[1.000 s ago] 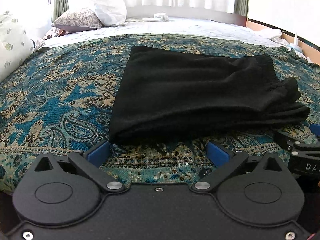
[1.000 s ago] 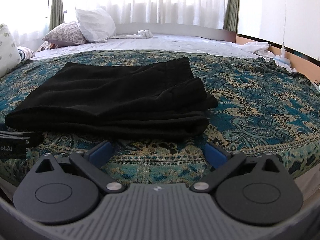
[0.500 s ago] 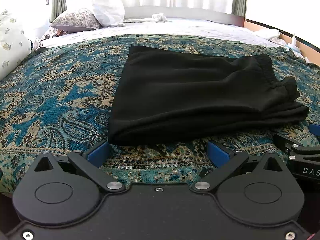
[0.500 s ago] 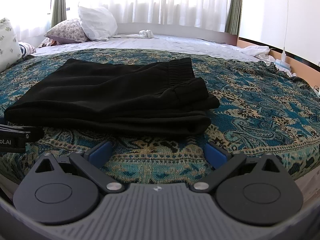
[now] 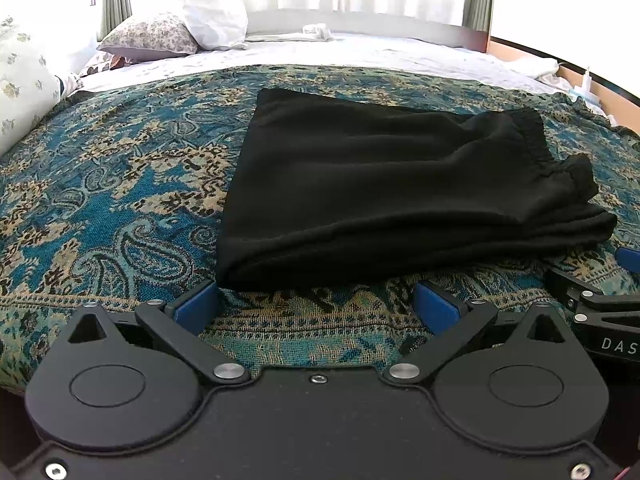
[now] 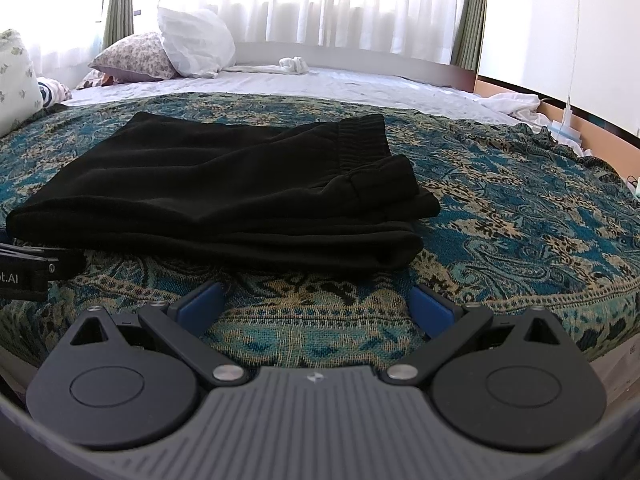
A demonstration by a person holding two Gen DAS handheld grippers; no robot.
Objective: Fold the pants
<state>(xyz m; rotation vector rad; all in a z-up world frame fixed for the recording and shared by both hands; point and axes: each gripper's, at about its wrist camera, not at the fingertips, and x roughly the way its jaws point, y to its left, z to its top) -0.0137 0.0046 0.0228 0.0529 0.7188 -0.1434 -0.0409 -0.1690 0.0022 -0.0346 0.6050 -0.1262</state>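
The black pants (image 5: 384, 184) lie folded into a flat rectangle on the blue paisley bedspread (image 5: 120, 208), waistband at the right end. In the right wrist view the same pants (image 6: 224, 196) fill the left and centre, with the elastic waistband toward the right. My left gripper (image 5: 316, 306) is open with nothing between its blue pads, just short of the near folded edge. My right gripper (image 6: 316, 306) is also open and empty, close to the near edge by the waistband end. Each gripper's body shows at the edge of the other's view.
The patterned bedspread (image 6: 520, 208) covers the near bed, whose front edge runs under the grippers. Pillows (image 6: 192, 42) and a small white cloth (image 6: 294, 65) lie on the white sheet behind. A wooden frame and crumpled white fabric (image 6: 516, 106) are at the far right.
Both grippers have risen and tilted slightly, so the pants sit a little lower and nearer in each view. The pants themselves have not moved, and both grippers remain open.
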